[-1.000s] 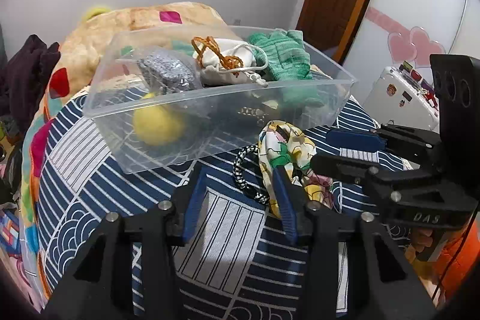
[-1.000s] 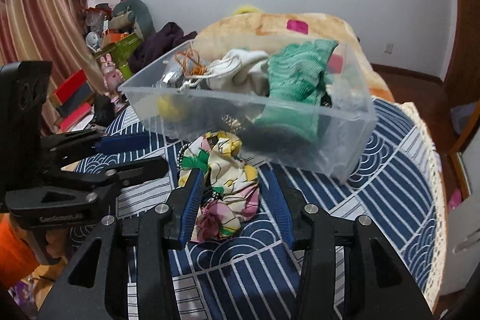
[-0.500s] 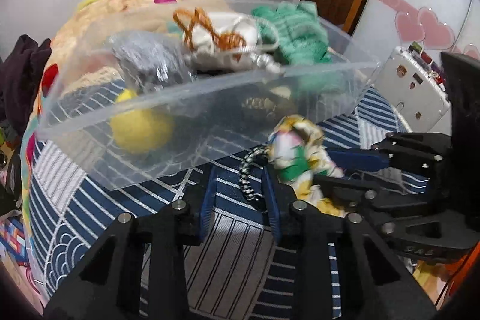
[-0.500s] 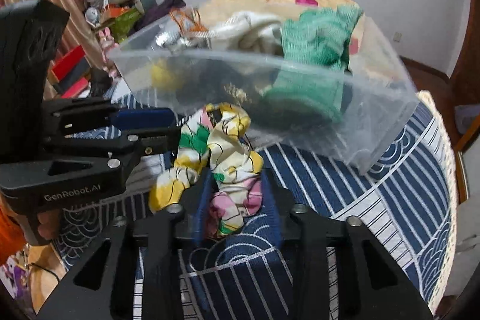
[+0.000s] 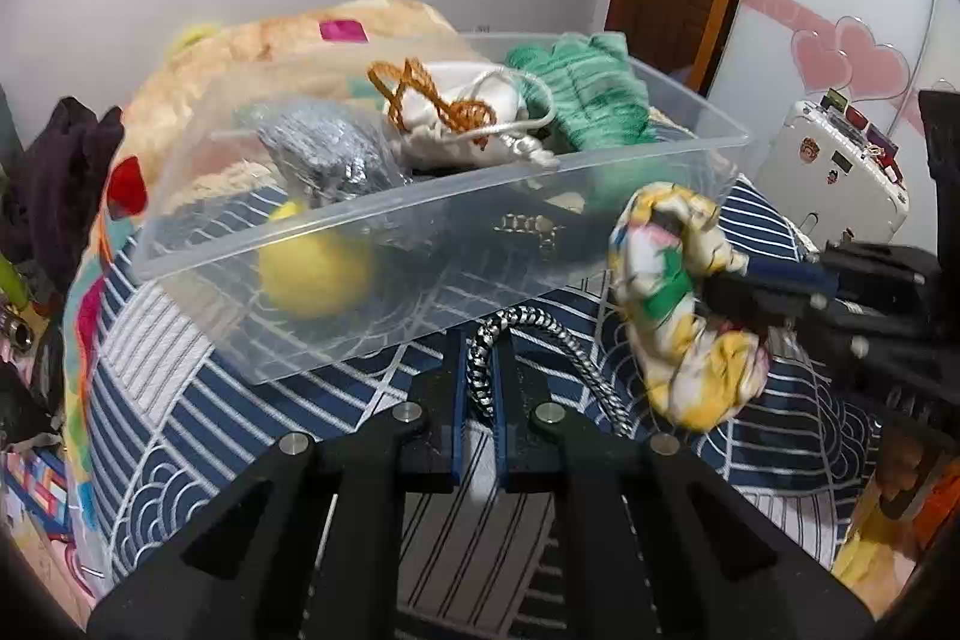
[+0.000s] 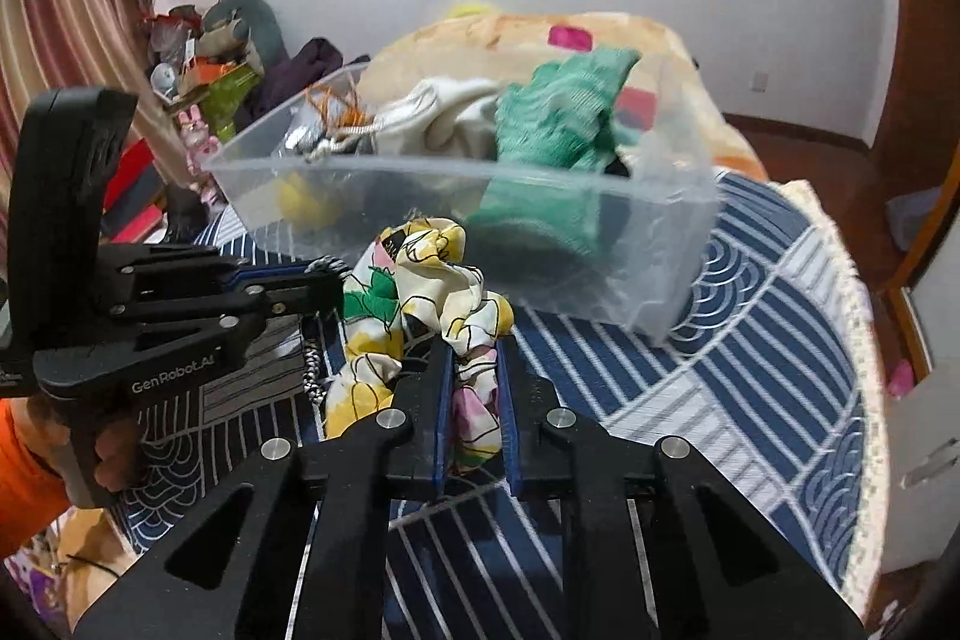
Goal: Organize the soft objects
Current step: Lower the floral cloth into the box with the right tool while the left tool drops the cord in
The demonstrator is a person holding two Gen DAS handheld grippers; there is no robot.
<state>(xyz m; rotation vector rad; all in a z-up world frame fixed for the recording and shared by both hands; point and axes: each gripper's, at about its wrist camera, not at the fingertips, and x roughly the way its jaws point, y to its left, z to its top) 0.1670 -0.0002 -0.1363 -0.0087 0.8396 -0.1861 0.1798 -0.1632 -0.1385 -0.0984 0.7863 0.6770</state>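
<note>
Pinching braided cord (image 5: 480, 370), floral scrunchie (image 6: 474, 388) — both lifted

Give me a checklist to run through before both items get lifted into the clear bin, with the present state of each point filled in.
1. Left gripper shut on the black-and-white braided cord: ok, the cord sits between its fingers.
2. Right gripper shut on the floral cloth: ok, fabric is pinched between its fingers.
3. Cord and cloth free of each other: cannot tell; they lie close together and the cord's far end is hidden.
4. Clear bin open on top: ok, no lid.
5. Room left in the bin: ok near the yellow ball; the side with the green knit is piled above the rim.
6. Cloth fully off the blue patterned cover: cannot tell.
</note>
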